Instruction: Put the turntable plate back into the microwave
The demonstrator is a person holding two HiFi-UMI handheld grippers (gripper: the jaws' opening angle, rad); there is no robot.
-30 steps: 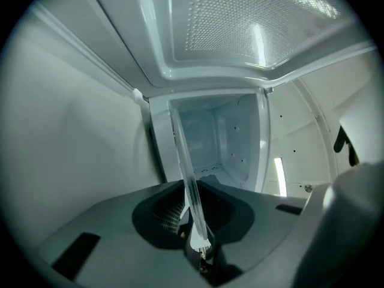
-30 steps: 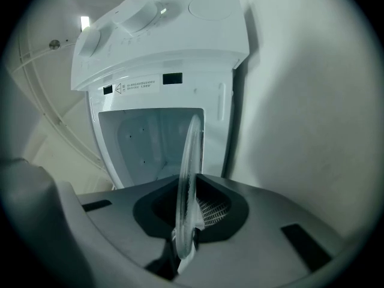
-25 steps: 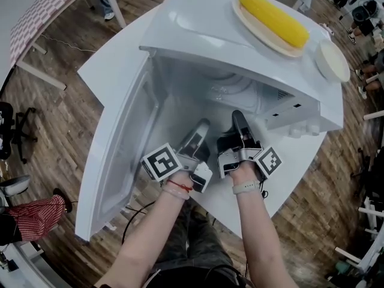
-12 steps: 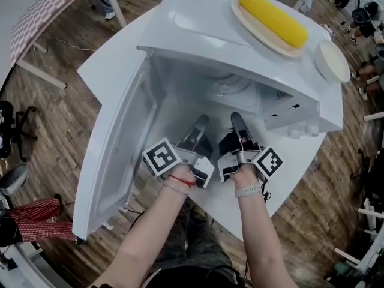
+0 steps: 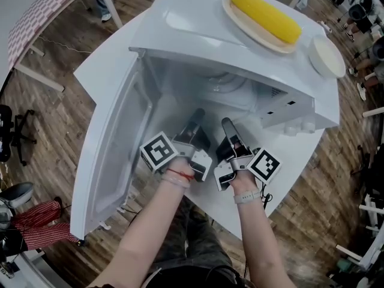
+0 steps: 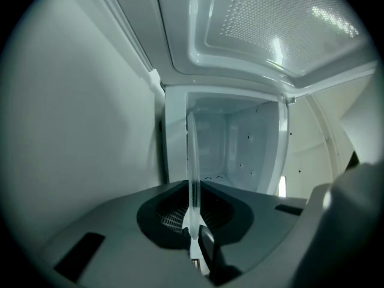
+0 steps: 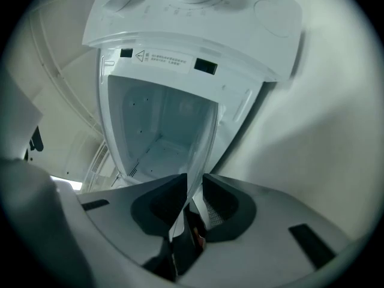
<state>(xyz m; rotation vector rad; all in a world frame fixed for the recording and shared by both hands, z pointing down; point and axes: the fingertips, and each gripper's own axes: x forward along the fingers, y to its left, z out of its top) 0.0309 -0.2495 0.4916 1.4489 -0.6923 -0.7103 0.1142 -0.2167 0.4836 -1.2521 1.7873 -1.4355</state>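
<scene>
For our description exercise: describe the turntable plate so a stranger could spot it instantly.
Find the white microwave, door open. At its mouth the left gripper and right gripper pinch the turntable plate edge-on. Unlike the tan plate of corn on top, it is clear glass.

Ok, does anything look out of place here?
Nothing looks spilled or damaged. The one oddity: a corn cob on a beige plate sits on top of the microwave. The left tool and right tool both hold the glass turntable plate by its rim.

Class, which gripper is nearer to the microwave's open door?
Left. The left gripper is just right of the door; the right gripper is beyond it, farther right. Both clamp the turntable plate.
</scene>
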